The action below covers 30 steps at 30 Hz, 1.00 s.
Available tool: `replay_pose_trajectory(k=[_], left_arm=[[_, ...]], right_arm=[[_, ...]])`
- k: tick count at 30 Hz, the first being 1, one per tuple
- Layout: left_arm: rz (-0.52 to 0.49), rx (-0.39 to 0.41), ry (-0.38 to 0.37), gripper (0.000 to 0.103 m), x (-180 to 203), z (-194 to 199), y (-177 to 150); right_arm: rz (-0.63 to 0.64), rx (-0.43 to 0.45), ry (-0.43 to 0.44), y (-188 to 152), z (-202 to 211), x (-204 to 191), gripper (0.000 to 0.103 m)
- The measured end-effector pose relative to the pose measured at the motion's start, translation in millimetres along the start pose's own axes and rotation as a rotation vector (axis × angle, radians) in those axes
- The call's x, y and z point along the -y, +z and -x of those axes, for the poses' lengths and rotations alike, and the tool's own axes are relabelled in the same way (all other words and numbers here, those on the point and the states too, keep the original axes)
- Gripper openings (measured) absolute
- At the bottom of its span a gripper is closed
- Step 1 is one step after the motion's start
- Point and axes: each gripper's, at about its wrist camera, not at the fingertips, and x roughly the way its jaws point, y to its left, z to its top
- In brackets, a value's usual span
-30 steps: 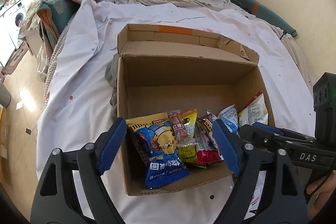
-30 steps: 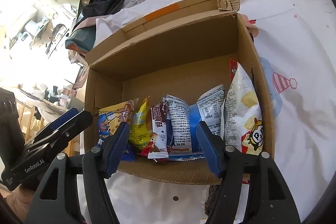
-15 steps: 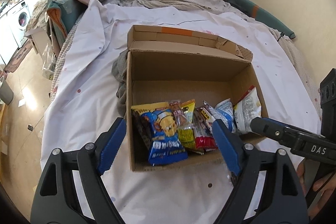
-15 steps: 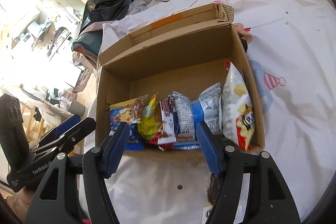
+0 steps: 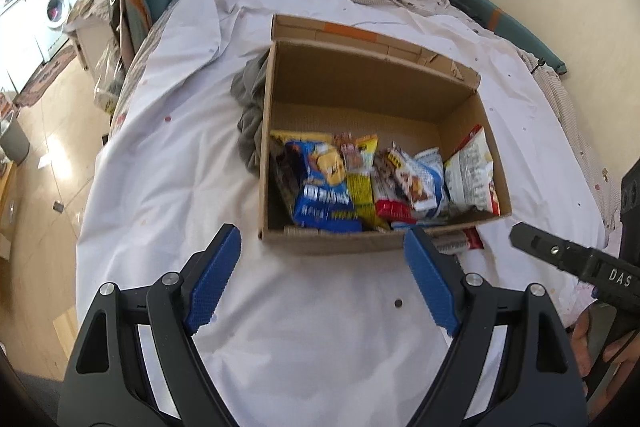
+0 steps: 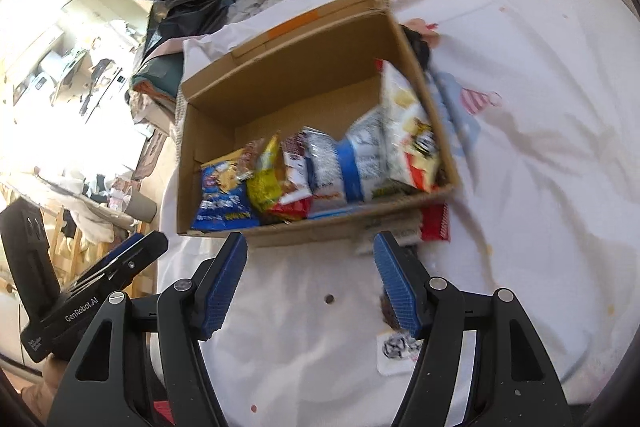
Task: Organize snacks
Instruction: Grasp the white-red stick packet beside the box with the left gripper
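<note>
Both grippers pulled back from cardboard box, red packet beside it

The box is matt brown corrugated cardboard. The snack packets inside are glossy, crinkled foil and plastic. The bed's white sheet is soft, creased cloth.

My left gripper shows black angular arms with triangular cut-outs, silver round screws at the joints, and blue knurled pads on the fingers. My right gripper is built the same: black frame, silver screws, blue ribbed pads. Beside the left gripper, the right one's black body carries white "DAS" lettering; the left one's reads "GenRobot.AI".
</note>
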Motion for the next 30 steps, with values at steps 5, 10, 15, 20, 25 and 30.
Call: replay_pose_trajectory(k=[5, 10, 15, 20, 25, 30], left_arm=[[0.01, -0.03, 0.004, 0.081, 3, -6, -16], [0.029, -0.058, -0.018, 0.081, 18, -17, -29], [-0.03, -0.118, -0.054, 0.081, 59, -42, -35], [-0.05, -0.137, -0.117, 0.082, 102, -72, -44], [0.044, -0.146, -0.137, 0.096, 119, -107, -46], [0.067, -0.16, -0.107, 0.099, 133, -135, -42]], right_arm=[[-0.101, 0.02, -0.011, -9, 15, 30, 0.069], [-0.211, 0.021, -0.054, -15, 23, 62, 0.069], [-0.368, 0.012, -0.051, -19, 25, 96, 0.069], [-0.556, 0.027, -0.004, -23, 28, 128, 0.069], [-0.598, 0.022, 0.0, -24, 28, 136, 0.069], [-0.6, 0.012, 0.019, -21, 25, 140, 0.069]])
